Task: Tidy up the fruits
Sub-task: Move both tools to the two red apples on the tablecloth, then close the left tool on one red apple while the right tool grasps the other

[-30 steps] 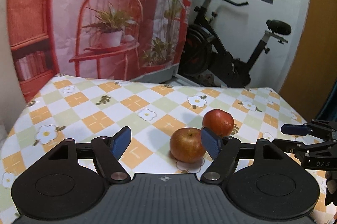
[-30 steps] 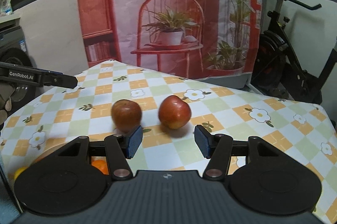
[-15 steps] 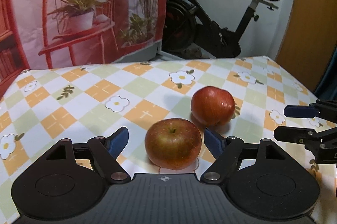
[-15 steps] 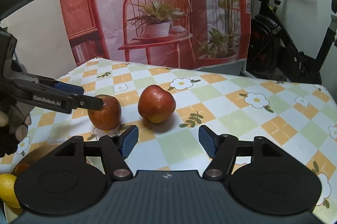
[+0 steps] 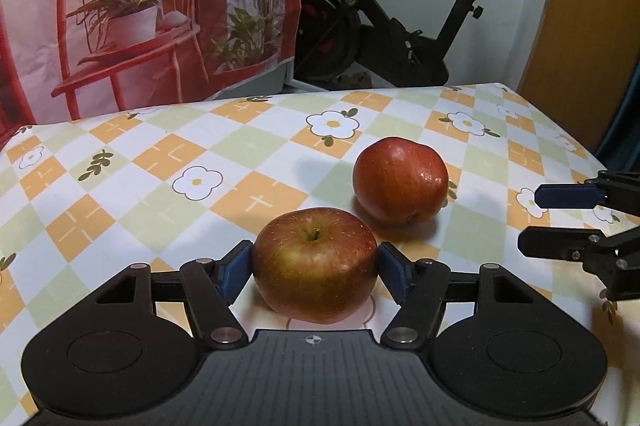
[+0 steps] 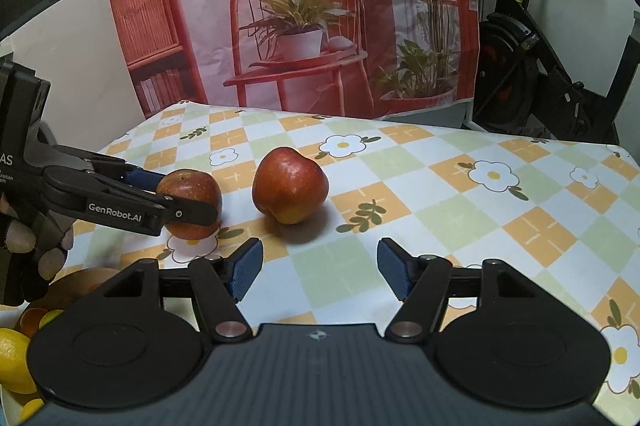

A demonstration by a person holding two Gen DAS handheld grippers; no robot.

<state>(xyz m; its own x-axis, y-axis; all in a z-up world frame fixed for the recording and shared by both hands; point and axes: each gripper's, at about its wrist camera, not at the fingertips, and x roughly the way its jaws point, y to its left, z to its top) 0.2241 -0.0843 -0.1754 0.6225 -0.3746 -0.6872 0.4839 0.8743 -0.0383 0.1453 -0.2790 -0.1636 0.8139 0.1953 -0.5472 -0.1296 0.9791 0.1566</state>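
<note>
The nearer apple [image 5: 315,266], stem up and mottled red over yellow-green, sits between the blue pads of the left tongs [image 5: 316,272]; both pads appear to touch its sides at about its widest part, so the left tongs are closed on it, while it seems to rest on the checked tablecloth [image 5: 160,186]. The second apple [image 5: 400,180], a deeper red and lying tilted, is just beyond the left tongs and a little to their right, near the first apple but apart from it; seen from the right tongs [image 6: 320,268], it lies ahead of their gap and slightly left of centre [image 6: 290,184]. The right tongs stand wide open with nothing between the pads, hovering short of that fruit. At the lower left of the right tongs' view a bowl [image 6: 76,280] holds lemons [image 6: 14,360] and something orange, partly hidden; that looks the likely home for the apples, though this is a guess.

The step in hand seems to be securing the first apple for a lift; to do it well, keep the pads level across the widest part, squeeze only enough that the smooth skin does not slip, and raise it straight up before swinging away, so it does not knock its neighbour; the right tongs would do best to come in centred on the red apple before closing.
</note>
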